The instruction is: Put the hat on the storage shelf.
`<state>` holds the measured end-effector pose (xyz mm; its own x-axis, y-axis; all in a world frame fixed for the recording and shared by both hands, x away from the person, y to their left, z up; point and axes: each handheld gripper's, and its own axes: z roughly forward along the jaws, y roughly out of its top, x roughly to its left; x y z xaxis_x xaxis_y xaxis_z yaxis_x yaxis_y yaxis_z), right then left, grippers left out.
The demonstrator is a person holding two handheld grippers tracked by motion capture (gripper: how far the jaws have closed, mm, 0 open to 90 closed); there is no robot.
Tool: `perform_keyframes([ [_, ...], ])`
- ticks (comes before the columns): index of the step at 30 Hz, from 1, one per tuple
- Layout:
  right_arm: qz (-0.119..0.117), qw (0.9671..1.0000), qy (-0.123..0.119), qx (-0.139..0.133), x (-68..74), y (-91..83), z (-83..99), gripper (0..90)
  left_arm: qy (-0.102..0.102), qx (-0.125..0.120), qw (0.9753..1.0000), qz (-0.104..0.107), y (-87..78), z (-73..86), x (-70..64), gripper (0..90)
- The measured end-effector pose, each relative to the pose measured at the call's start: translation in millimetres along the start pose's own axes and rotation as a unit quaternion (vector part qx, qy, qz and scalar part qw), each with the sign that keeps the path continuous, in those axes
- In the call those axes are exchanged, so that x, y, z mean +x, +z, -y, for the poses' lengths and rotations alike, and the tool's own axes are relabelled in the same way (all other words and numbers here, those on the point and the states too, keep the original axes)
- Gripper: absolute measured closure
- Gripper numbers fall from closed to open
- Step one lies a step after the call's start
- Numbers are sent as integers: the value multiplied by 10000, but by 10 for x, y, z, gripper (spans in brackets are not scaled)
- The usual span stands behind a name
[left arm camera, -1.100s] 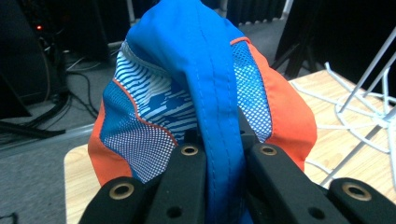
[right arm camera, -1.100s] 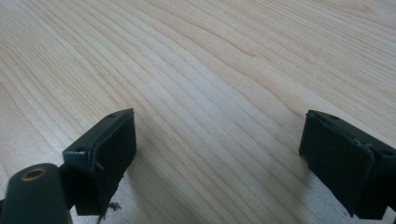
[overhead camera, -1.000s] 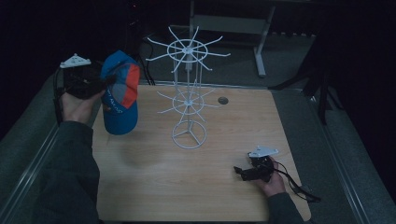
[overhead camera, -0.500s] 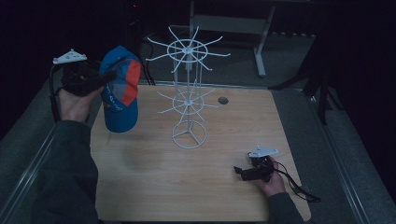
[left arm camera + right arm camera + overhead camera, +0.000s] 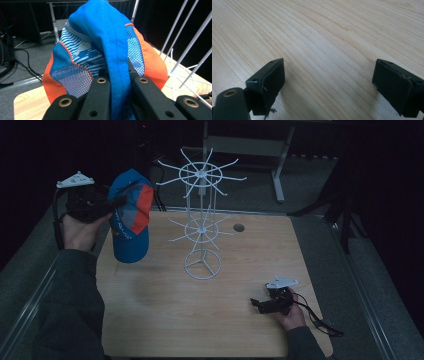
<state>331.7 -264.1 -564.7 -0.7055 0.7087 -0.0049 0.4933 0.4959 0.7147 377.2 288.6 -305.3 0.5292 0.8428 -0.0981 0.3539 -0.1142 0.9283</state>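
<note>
A blue and orange mesh cap (image 5: pixel 131 217) hangs in the air over the table's left edge, held by my left gripper (image 5: pixel 116 201). In the left gripper view the jaws pinch a blue fold of the cap (image 5: pixel 110 57), so my left gripper (image 5: pixel 122 82) is shut on it. The white wire rack (image 5: pixel 201 220) with two tiers of spokes stands at the table's middle, to the right of the cap. My right gripper (image 5: pixel 257 303) rests low on the wooden table (image 5: pixel 165 320) at the front right, and in the right gripper view it (image 5: pixel 329 80) is open over bare wood.
A small round hole (image 5: pixel 238 227) sits in the table top behind the rack. A cable (image 5: pixel 320 320) trails from the right gripper toward the table's right edge. A grey desk frame (image 5: pixel 280 165) stands on the floor beyond the table.
My left gripper has lifted the cap a little higher and slightly toward the rack. The right gripper has stayed where it was.
</note>
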Motion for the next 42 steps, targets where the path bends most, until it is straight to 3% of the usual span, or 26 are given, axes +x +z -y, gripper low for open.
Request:
perform_keyframes([
  [15,-1,10000,0,5,-1,-1,-1,107,174,-179,9993,270,-87,-96,-110,878],
  [28,6,10000,-2,4,0,-2,1,107,174,-216,9991,315,-123,-93,-95,879],
  [42,5,10000,3,6,0,-2,0,107,74,-517,9969,581,-215,-101,-72,879],
])
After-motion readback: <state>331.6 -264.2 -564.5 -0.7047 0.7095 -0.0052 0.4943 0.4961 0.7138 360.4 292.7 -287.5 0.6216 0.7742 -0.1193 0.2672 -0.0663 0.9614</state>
